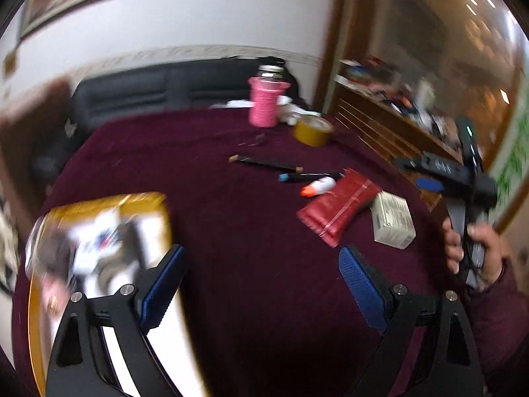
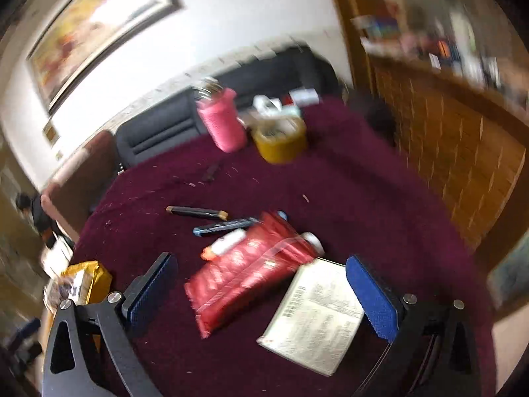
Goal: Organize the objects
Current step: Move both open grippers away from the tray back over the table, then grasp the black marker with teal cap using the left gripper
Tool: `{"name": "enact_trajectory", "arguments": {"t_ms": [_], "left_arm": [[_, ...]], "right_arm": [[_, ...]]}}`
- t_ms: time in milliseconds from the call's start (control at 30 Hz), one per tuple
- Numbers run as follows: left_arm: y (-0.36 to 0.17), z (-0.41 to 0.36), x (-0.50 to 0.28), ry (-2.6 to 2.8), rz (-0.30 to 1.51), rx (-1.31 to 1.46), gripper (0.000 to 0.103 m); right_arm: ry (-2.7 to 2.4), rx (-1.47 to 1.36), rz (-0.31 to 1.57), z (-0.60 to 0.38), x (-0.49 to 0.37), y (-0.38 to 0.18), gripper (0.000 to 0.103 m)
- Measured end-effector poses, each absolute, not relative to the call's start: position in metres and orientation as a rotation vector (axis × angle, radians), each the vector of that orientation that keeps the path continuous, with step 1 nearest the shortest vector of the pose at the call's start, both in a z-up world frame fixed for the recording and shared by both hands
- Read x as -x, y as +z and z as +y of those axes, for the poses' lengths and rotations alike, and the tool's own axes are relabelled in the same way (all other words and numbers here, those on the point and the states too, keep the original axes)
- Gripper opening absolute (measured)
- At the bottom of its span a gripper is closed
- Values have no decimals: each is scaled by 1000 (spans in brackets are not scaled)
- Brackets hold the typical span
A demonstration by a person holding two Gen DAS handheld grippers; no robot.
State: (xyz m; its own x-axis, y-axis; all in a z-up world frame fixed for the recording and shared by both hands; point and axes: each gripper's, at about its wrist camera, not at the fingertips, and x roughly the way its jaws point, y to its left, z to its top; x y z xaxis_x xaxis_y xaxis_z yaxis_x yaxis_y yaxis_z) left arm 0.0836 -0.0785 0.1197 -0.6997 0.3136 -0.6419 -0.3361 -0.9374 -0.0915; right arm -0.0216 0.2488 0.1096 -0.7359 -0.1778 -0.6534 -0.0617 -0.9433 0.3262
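Both claws are being held wide open above a desk covered in maroon cloth, and nothing is being gripped by either. The left claw is being shown with its blue pads far apart; its left finger is being overlapped in view by a yellow and white package lying at the near left of the desk, though contact cannot be told because of blur. The right claw is being held over the near right group of objects: a red pouch is lying between its fingers in view, and a pale printed box is lying just beside the right finger, with the pouch's right end resting against the box's far edge. A white tube with an orange cap is being seen touching the far left side of the pouch, with a blue-tipped pen just beyond it and a black pen with gold ends farther still. At the far edge of the desk, a pink jar is standing upright, and a roll of yellow tape is lying just to its right. In the left wrist view, the right claw's handle is being gripped by the person's right hand at the right edge. A dark sofa is being seen beyond the desk.
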Motion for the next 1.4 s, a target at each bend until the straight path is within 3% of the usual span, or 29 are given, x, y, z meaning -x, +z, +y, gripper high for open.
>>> {"name": "enact_trajectory", "arguments": {"t_ms": [267,467,533,600,700,900,1033,1100,1400], "left_arm": [[90,20,-11,2509,324,1106,92],[77,44,62,2534,572,1010,92],[69,54,80,2483,674,996,86],[56,64,102,2416,744,1031,64],[40,74,124,2329,809,1056,44],[15,98,146,2146,852,1066,37],[14,109,153,2145,786,1071,35],[14,111,151,2156,745,1080,16],[17,62,94,2163,645,1239,14]], "right_arm": [[-2884,-1038,-860,320,33,71,103],[-2776,-1081,-1086,345,33,44,103],[-2748,-1074,-1119,346,31,43,103],[-2734,-1067,-1126,346,31,44,103],[-2710,-1056,-1137,344,30,46,103],[-2660,-1088,-1145,342,34,38,103],[-2650,-1114,-1140,338,38,34,103],[-2657,-1121,-1131,337,39,33,103],[-2663,-1149,-1149,339,36,28,103]]}}
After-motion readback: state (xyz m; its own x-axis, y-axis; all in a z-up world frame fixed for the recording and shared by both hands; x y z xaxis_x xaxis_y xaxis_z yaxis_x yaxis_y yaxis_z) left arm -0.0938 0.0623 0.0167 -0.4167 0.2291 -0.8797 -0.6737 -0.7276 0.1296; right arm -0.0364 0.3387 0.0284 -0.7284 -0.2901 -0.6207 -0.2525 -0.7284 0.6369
